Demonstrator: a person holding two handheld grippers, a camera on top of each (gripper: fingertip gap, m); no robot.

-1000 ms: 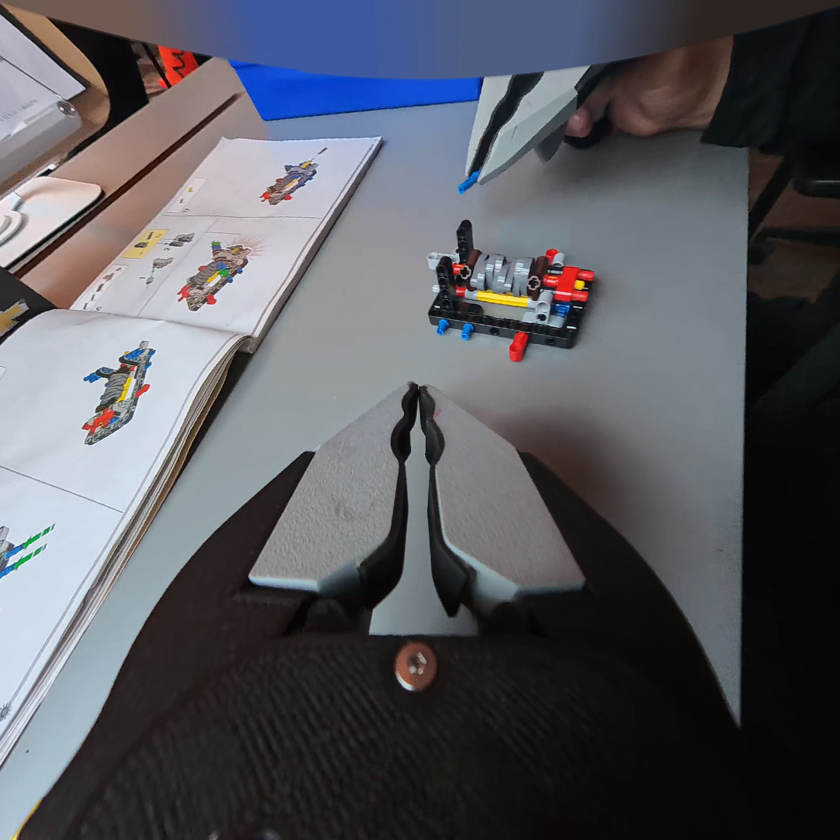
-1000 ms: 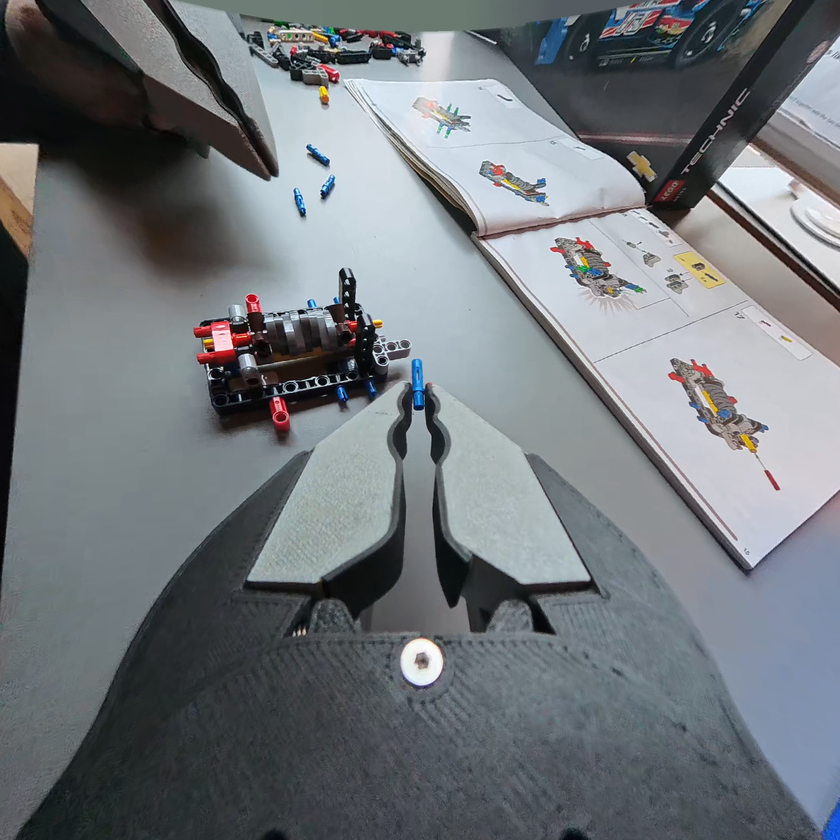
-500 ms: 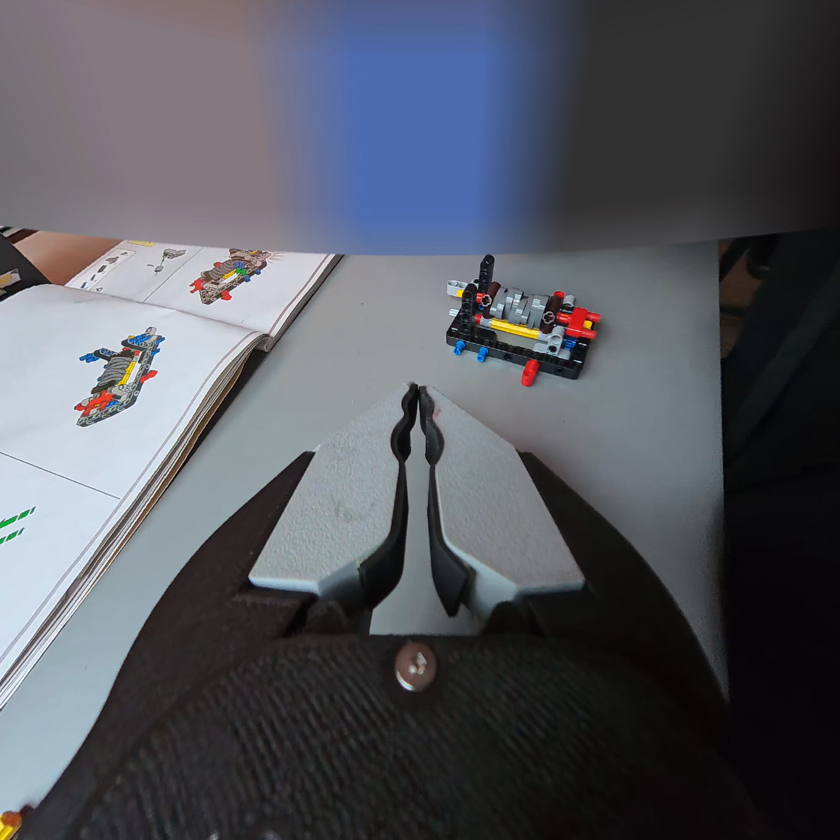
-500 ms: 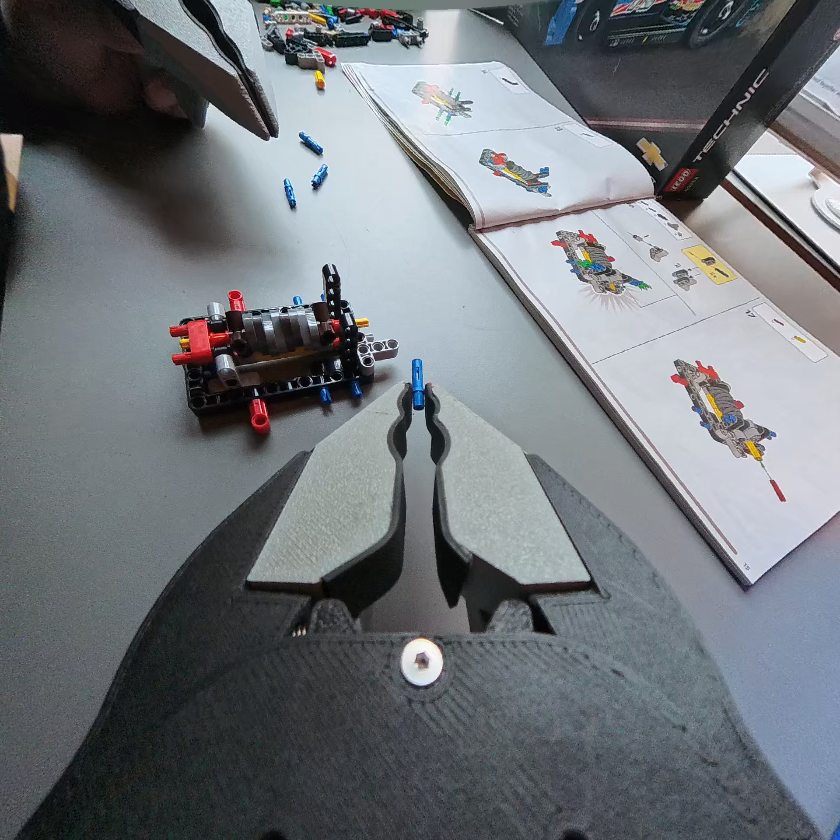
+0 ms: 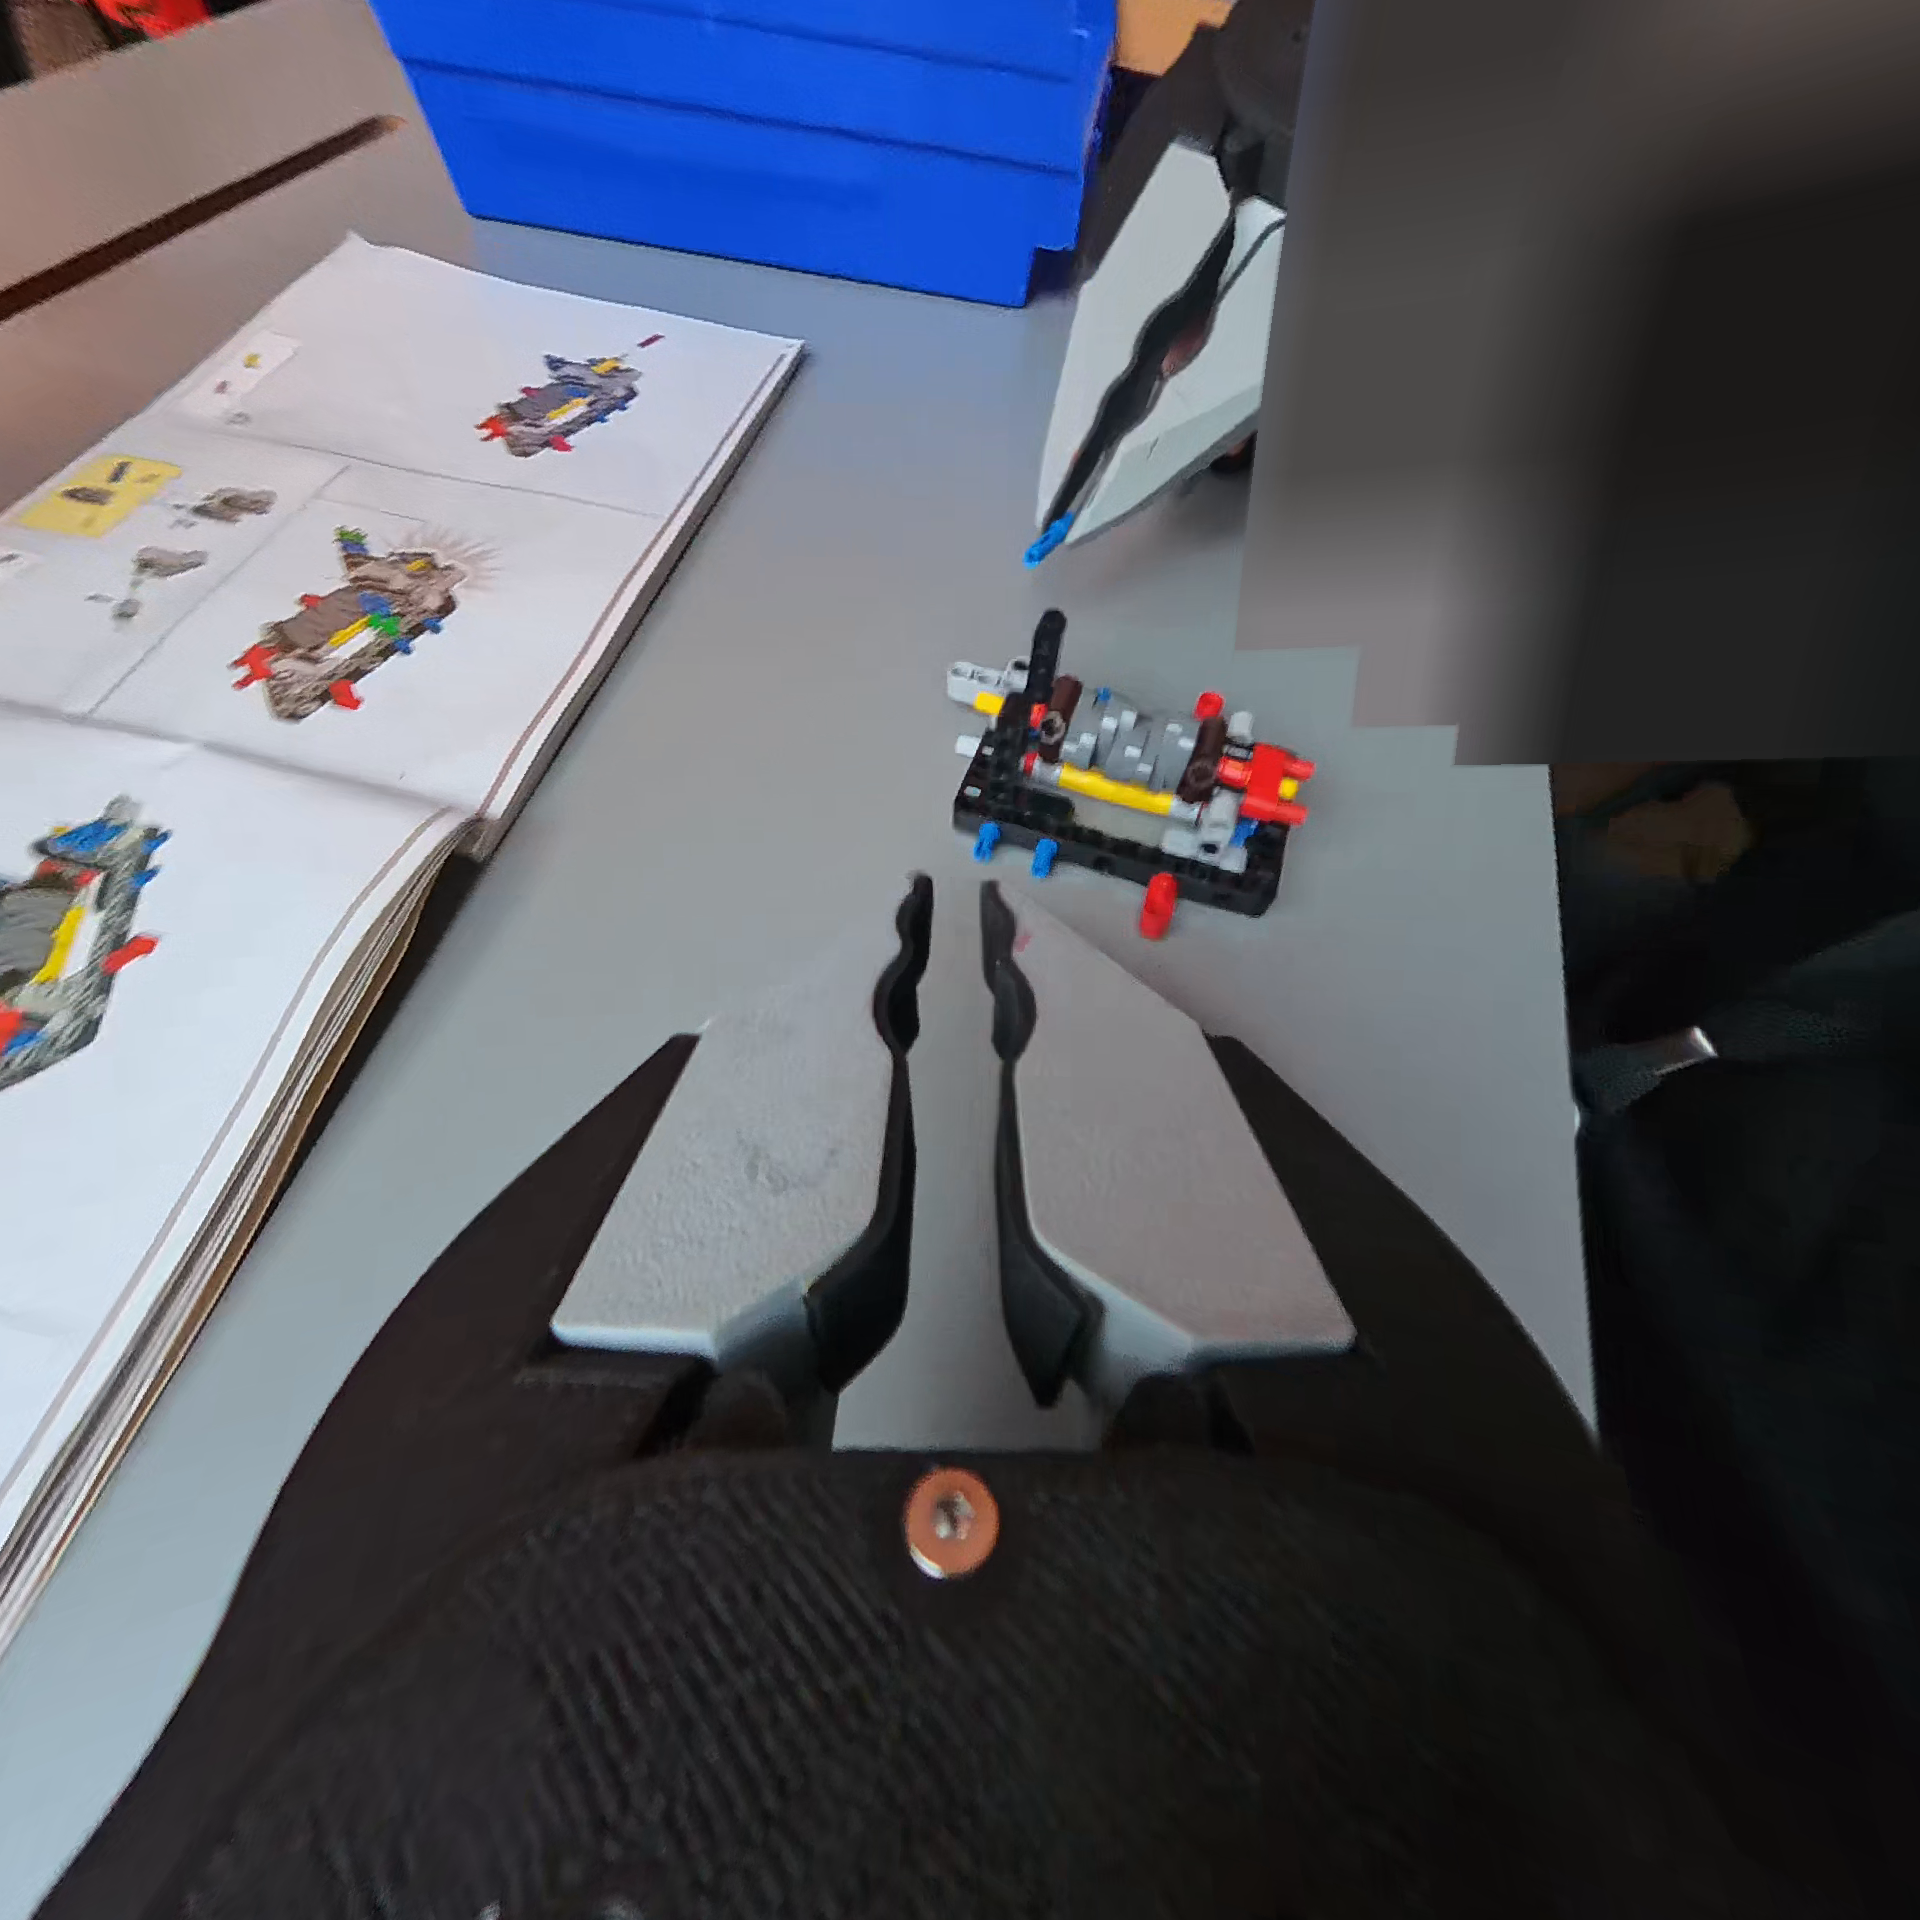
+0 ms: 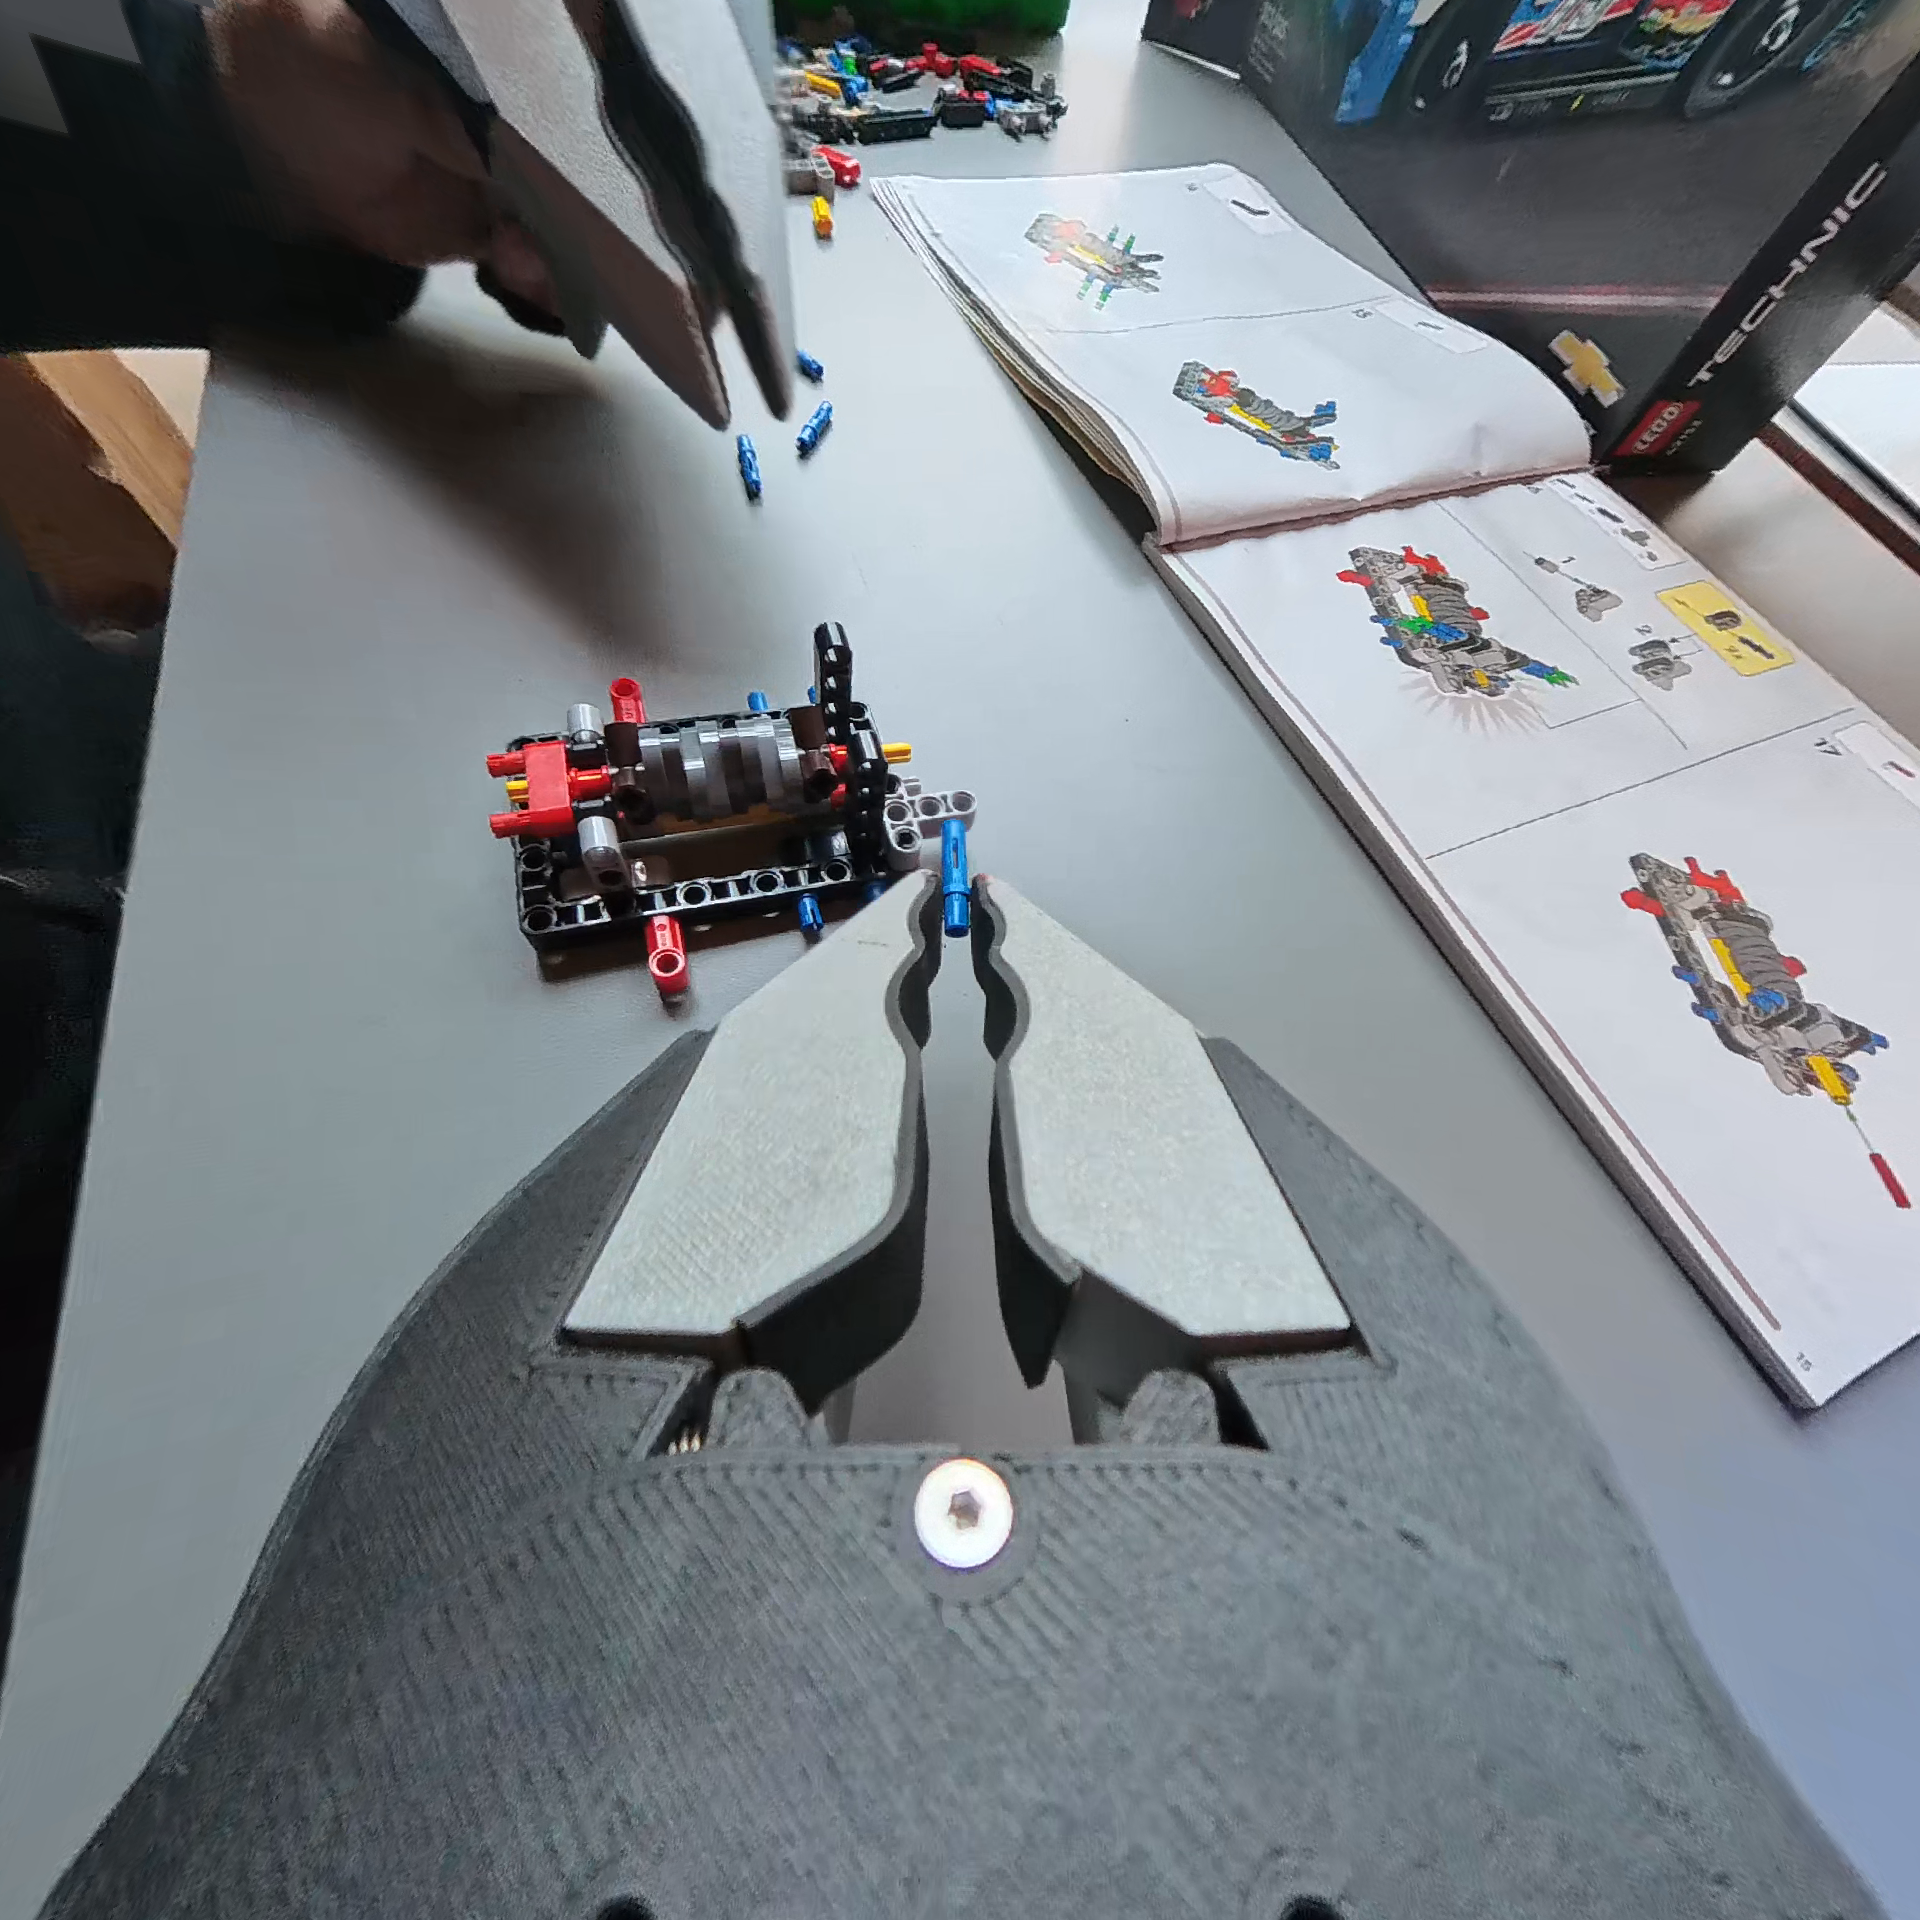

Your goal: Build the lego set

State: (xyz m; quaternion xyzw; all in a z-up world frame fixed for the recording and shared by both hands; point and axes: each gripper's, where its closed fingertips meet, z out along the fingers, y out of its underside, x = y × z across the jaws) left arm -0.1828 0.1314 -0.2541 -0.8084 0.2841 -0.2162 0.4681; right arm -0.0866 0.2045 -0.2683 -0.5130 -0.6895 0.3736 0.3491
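Note:
The partly built lego assembly (image 5: 1122,779), a black frame with grey, red and yellow parts, lies on the grey table (image 5: 727,831); it also shows in the right wrist view (image 6: 707,810). My left gripper (image 5: 951,894) is slightly open and empty, just short of the assembly's near edge. In the right wrist view it (image 6: 748,410) hovers above loose blue pins (image 6: 748,462). My right gripper (image 6: 954,894) is shut on a blue pin (image 6: 954,873), held close to the assembly's grey end beam. The left wrist view shows it (image 5: 1055,530) beyond the assembly, pin (image 5: 1042,542) at its tip.
An open instruction booklet (image 5: 364,520) lies beside the assembly, also seen in the right wrist view (image 6: 1455,623). The set's dark box (image 6: 1610,208) stands behind it. A pile of loose parts (image 6: 914,94) lies at the far end. Blue bins (image 5: 779,125) stand at the other end. The left gripper's tips are roughly 12 centimetres from the right gripper's.
My left gripper's fingers have parted a little and it has moved closer to the assembly. My right gripper, still holding the blue pin, has moved nearer the assembly's grey end.

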